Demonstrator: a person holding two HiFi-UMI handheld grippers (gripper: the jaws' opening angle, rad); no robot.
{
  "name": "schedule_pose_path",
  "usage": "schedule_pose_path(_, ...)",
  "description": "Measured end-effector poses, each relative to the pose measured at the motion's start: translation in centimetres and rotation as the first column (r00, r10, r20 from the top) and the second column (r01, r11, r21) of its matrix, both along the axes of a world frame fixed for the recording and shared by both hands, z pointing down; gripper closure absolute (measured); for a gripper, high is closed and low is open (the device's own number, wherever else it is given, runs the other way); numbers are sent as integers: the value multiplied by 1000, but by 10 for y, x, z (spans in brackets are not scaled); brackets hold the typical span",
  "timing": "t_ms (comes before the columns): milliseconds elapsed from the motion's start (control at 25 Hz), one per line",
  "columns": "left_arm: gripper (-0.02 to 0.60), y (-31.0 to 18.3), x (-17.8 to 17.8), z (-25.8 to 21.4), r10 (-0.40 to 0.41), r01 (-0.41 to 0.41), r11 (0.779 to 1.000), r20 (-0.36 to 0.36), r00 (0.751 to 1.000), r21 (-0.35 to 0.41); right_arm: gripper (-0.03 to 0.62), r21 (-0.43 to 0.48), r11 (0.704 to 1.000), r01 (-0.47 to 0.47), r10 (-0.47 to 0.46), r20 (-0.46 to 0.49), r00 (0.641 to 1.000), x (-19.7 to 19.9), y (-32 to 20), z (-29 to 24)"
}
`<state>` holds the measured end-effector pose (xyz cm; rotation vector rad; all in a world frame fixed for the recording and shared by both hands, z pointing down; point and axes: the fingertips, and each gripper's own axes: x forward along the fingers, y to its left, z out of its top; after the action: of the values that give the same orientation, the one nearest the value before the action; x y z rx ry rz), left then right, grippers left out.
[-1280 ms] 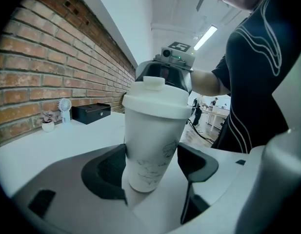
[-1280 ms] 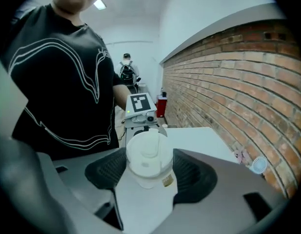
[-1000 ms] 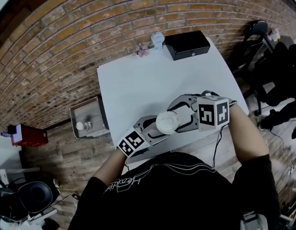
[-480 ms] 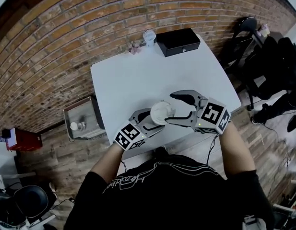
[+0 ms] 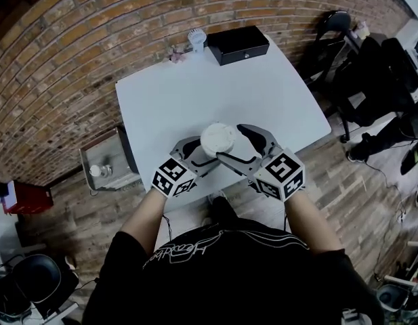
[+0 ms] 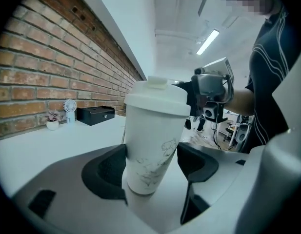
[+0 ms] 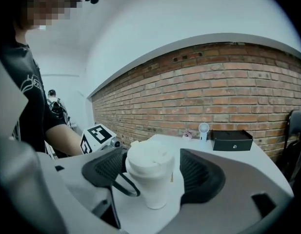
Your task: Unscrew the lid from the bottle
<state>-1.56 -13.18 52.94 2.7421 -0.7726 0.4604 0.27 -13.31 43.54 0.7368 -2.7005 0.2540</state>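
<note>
The bottle (image 6: 150, 150), a white tumbler with a faint line drawing on its wall, is being held near the front edge of the white table (image 5: 168, 100), between the two grippers. The lid (image 7: 149, 161) is sitting on the bottle's mouth and closing it, so the contents cannot be seen.

The left gripper (image 6: 151, 165) is clamping the bottle's body: its dark pads are pressing on the wall below the lid, one on each side. Whether the base is resting on the table cannot be told.

The right gripper (image 7: 154, 172) is reaching in from the opposite side at lid height. Its jaws are opening, with the lid between them. One pad is lying just beside the lid's rim, while the other is standing apart from it with a visible gap, so the lid is not being gripped.

At the far edge of the table, a black box (image 5: 237, 45) is sitting closed, its contents hidden, with a small fan (image 5: 196, 39) just beside it. Off the table's left side, a grey tray (image 5: 110, 158) is holding a small white round item (image 5: 95, 170)
</note>
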Motion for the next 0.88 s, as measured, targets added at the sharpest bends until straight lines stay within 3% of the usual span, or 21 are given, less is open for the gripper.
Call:
schedule_pose_path(520, 235, 2, 2, 1, -33, 33, 999, 9, 999, -5, 221, 98, 976, -193, 198, -46, 979, -24, -12, 8)
schedule_pose_path(720, 236, 2, 0, 0, -42, 42, 999, 12, 999, -4, 206, 124, 974, -189, 195, -43, 980, -25, -14, 7)
schedule_pose_path(880, 236, 3, 1, 1, -41, 41, 999, 18, 999, -6, 209, 99, 987, -128, 133, -46, 990, -25, -12, 8)
